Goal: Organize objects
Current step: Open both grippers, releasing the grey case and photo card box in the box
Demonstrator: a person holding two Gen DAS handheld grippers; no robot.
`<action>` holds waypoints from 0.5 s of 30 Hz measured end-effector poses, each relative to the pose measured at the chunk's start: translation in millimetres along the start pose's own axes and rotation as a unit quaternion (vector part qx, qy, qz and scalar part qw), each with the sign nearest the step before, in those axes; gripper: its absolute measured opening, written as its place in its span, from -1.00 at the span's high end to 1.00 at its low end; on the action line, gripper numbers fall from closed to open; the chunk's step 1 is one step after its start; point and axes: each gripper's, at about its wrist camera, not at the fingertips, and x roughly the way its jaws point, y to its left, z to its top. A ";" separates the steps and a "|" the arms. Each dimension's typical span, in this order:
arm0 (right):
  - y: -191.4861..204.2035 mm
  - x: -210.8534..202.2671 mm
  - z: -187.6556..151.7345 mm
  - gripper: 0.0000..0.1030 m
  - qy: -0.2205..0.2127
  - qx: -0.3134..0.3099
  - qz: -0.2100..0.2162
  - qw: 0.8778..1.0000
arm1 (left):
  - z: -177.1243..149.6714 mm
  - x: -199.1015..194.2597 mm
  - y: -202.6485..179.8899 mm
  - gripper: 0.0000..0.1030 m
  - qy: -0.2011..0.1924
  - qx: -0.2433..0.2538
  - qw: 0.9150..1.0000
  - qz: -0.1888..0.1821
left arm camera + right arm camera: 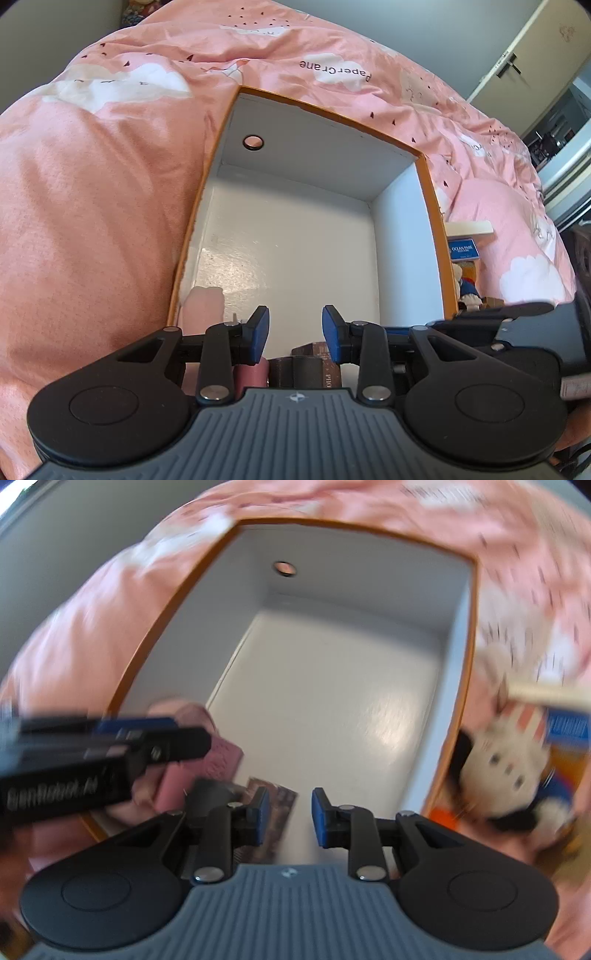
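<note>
Pink cloud-print quilted bedspread (110,206) fills most of both views, w/ an open rectangular box, orange outside and white inside (399,236), sitting on it; round grommet hole in its far wall. Box floor is mostly bare; task items sit at the near-left corner: a pale pink soft item (205,301), a darker pink flat wallet-like case (223,762) and a brown printed booklet (314,363) beside it. Outside the box's right wall lie a black-and-white plush toy (506,771) (blurred) and a blue printed card (463,250). Left gripper (295,330) hovers over the near edge, blue pads apart, nothing btwn them. Right gripper (288,818) likewise spread, empty, above the booklet.
</note>
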 end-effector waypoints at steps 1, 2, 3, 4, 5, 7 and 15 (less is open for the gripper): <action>4.4 -1.2 -2.0 0.46 -0.001 -0.031 -0.015 0.999 | -0.8 -0.1 -1.5 0.25 0.000 0.003 1.000 0.000; 8.3 -1.6 -4.6 0.48 0.000 -0.062 -0.029 0.998 | -1.5 -0.2 -3.2 0.25 0.000 0.007 1.000 0.001; 12.2 -0.7 -7.2 0.50 0.002 -0.091 -0.039 0.995 | -2.2 -0.4 -5.1 0.25 -0.001 0.012 1.000 0.002; 15.2 1.3 -10.0 0.55 0.005 -0.116 -0.046 0.992 | -2.9 -0.8 -6.7 0.25 -0.002 0.017 1.000 0.003; 16.8 3.7 -12.4 0.62 0.011 -0.134 -0.050 0.990 | -3.6 -1.2 -8.0 0.25 -0.003 0.020 1.000 0.005; 17.8 7.4 -16.5 0.69 0.024 -0.156 -0.055 0.986 | -5.2 -1.8 -10.1 0.25 -0.004 0.027 1.000 0.006; 29.4 19.7 -26.8 0.75 0.050 -0.206 -0.040 0.976 | -6.9 1.0 -12.1 0.25 0.002 0.031 1.000 0.005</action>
